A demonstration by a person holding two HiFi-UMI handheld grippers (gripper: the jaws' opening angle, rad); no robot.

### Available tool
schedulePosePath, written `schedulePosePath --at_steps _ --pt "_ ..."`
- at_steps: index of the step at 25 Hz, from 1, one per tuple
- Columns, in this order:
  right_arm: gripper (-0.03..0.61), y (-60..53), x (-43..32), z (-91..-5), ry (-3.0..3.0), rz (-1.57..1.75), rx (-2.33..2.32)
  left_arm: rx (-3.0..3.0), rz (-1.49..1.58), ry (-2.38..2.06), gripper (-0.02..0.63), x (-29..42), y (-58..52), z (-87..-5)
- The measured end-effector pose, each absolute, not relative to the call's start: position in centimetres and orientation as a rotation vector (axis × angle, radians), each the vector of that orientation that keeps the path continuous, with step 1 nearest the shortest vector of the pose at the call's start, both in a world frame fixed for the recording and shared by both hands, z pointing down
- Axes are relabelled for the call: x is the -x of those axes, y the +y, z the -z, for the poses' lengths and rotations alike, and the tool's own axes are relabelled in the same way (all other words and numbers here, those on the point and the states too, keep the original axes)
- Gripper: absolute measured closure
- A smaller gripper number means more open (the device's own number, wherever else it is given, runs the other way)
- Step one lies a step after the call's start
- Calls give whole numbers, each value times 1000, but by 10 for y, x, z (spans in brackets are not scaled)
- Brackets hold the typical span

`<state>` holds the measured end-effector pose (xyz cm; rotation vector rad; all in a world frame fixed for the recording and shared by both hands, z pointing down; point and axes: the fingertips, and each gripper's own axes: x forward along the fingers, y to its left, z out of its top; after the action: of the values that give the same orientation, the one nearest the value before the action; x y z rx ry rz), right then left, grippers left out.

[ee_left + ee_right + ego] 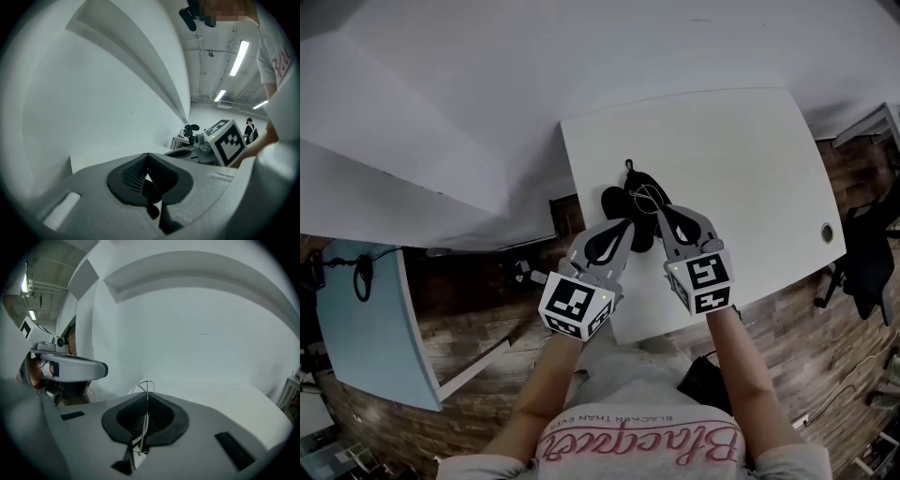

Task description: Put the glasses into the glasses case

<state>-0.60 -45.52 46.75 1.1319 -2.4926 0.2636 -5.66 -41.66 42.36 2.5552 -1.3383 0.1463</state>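
Observation:
A black glasses case (623,208) lies open on the white table (741,169), near its front edge. Thin wire-framed glasses (647,195) rest over the case. My right gripper (662,215) is shut on the glasses; in the right gripper view the wire frame (146,389) pokes out between the black pads (159,420). My left gripper (624,225) reaches the case's near edge and is shut, with a dark piece of the case (151,191) pinched between its pads (133,176). Both grippers sit side by side, tips close together.
The table has a round cable hole (827,232) at its right side. A black chair (870,246) stands on the right, a light blue tabletop (366,328) at lower left. A white wall runs behind the table. The right gripper's marker cube (228,140) shows in the left gripper view.

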Motion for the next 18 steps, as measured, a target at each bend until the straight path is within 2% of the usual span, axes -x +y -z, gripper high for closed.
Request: schedulePosePath --at_steps 18 --pt "565 -499 19 -556 -2224 -153 -1054 -2495 -200 -1300 609 88 -447 -464"
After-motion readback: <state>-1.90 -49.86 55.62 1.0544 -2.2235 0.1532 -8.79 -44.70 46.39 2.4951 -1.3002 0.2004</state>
